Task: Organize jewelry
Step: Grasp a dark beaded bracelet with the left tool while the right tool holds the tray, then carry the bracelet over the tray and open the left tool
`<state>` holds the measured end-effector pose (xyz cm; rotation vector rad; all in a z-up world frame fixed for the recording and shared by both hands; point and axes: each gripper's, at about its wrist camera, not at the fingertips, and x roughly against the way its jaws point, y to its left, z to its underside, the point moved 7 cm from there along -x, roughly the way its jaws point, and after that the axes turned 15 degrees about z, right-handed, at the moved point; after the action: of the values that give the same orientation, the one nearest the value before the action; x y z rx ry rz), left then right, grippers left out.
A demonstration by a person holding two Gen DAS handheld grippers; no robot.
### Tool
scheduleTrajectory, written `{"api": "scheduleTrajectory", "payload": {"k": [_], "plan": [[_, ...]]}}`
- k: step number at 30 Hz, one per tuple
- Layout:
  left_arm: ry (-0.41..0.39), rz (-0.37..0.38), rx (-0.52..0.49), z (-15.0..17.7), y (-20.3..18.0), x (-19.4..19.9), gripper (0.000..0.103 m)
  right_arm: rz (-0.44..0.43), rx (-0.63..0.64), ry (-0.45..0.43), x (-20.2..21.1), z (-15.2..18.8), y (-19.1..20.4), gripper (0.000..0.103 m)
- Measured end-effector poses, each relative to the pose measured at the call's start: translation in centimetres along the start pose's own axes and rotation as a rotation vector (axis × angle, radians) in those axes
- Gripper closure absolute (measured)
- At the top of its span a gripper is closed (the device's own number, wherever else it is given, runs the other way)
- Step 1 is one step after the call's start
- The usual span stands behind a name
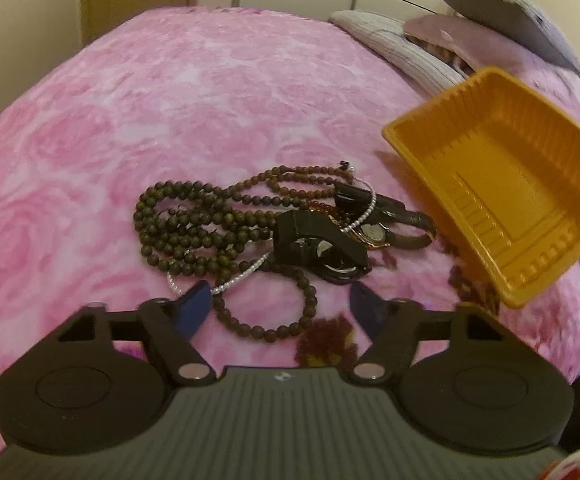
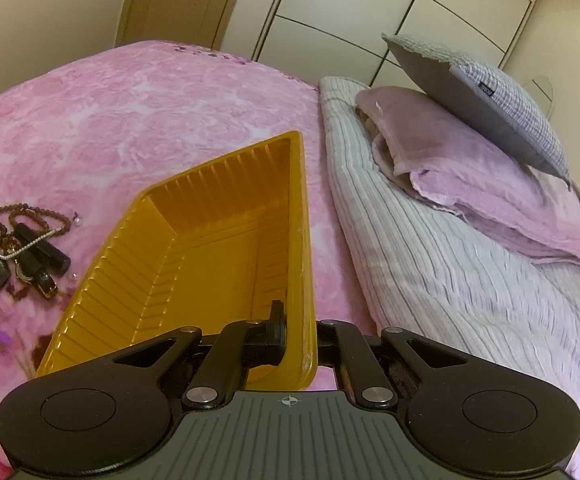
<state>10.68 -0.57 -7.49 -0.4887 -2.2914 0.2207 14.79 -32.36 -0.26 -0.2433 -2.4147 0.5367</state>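
Jewelry pile [image 1: 257, 232] lies heaped on the pink rose-print bedspread [image 1: 169, 100], left of the tray: dark bead necklaces [image 1: 177, 232] looped over each other, a thin pearl strand [image 1: 241, 276] running through them, a black watch [image 1: 322, 248] face-up on top, a second watch with brown strap [image 1: 402, 232] at the right edge of the heap. 1 bead loop [image 1: 265, 312] sits nearest the left gripper [image 1: 281, 304]. Left gripper hovers just short of the pile, blue-padded fingers [image 1: 197, 304] spread apart, nothing between them, no pad touching beads

Orange plastic tray [image 2: 193, 280] empty, tilted, lifted off the bed at its near end, ribbed walls visible inside. Right gripper [image 2: 290, 340] clamped tight on the tray's right rim, 1 black finger [image 2: 275, 320] inside the wall, other outside and mostly hidden. In the left wrist view the tray [image 1: 502, 184] hangs just right of the jewelry, low corner close to the brown strap; contact cannot be told

Beyond the tray: striped quilt [image 2: 430, 260], folded lilac blanket [image 2: 470, 172] on it, grey checked pillow [image 2: 490, 96] leaning on top. Cream wardrobe doors [image 2: 390, 8] and a door [image 2: 185, 0] behind the bed
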Motion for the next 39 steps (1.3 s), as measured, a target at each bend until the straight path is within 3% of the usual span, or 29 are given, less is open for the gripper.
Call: {"api": "scheduleTrajectory", "payload": {"k": [1, 3, 5, 10, 11, 12, 15, 26, 34, 39], "plan": [[0.009, 0.006, -0.032, 0.1, -0.4, -0.1, 0.043, 0.002, 0.002, -0.001, 0.0, 0.0, 0.1, 0.098], [0.042, 0.014, -0.101, 0.4, -1.0, -0.6, 0.061, 0.004, 0.003, 0.0, 0.0, -0.1, 0.0, 0.098], [0.076, 0.019, -0.171, 0.7, -1.5, -1.2, 0.073, 0.006, 0.0, 0.002, -0.1, 0.0, 0.1, 0.098], [0.145, 0.001, -0.264, 1.2, -1.9, -2.4, 0.077, 0.006, -0.002, 0.005, -0.1, 0.1, -0.1, 0.098], [0.154, -0.002, -0.284, 1.2, -2.1, -2.5, 0.082, 0.006, -0.003, 0.004, -0.1, 0.0, -0.2, 0.098], [0.159, -0.001, -0.301, 1.3, -2.3, -2.5, 0.096, 0.006, -0.002, 0.004, -0.1, 0.1, -0.1, 0.098], [0.167, -0.006, -0.322, 1.2, -2.8, -2.4, 0.097, 0.006, -0.003, 0.003, -0.1, 0.1, -0.1, 0.098], [0.057, 0.172, -0.227, -2.7, -6.9, -0.6, 0.097, 0.002, -0.008, 0.001, -0.1, 0.1, -0.2, 0.098], [-0.028, 0.304, -0.244, -7.4, -12.5, -1.9, 0.097, -0.001, -0.018, -0.001, -0.4, 0.0, -0.3, 0.098], [-0.036, 0.383, -0.243, -8.6, -15.2, -4.0, 0.097, -0.002, -0.022, 0.002, -0.5, 0.0, -0.4, 0.099]]}}
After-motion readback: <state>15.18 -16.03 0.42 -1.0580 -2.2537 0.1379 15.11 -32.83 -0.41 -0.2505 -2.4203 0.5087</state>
